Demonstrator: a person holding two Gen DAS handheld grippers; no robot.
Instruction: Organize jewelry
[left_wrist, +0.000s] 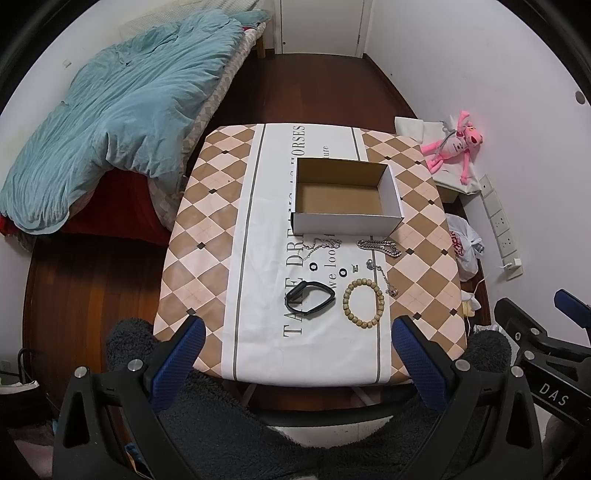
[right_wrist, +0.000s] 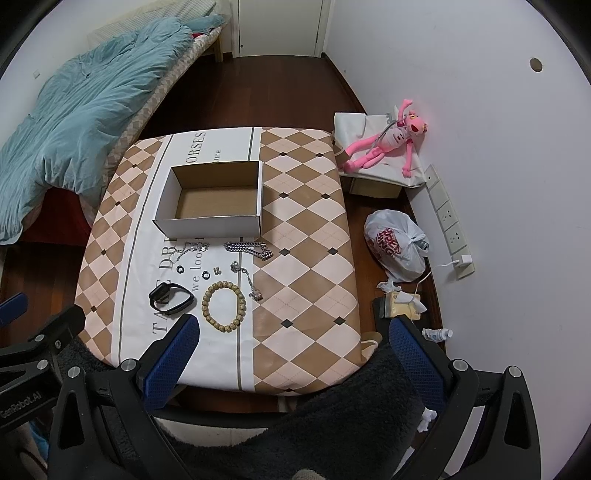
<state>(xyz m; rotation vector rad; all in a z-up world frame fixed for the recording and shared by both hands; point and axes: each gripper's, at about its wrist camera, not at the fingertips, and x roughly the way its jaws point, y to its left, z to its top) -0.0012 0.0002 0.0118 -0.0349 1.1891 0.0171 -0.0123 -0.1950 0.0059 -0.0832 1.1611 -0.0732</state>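
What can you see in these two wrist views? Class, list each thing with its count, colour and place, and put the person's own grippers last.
cardboard box: 1, white outside, brown inside, open and empty, mid-table.
wristband: 1, black, near edge of the table, left of the beads.
bead bracelet: 1, tan, right of the wristband.
thick chain: 1, silver, just in front of the box.
thin chains: 2, silver, in front of the box.
small rings: 2, dark, between chains and wristband.
tablecloth: 1, brown and pink checks, white centre strip.
duvet: 1, teal, on the bed, left.
plush toy: 1, pink, by the right wall.
plastic bag: 1, white, on the floor.
left gripper: blue pads, open.
right gripper: blue pads, open.
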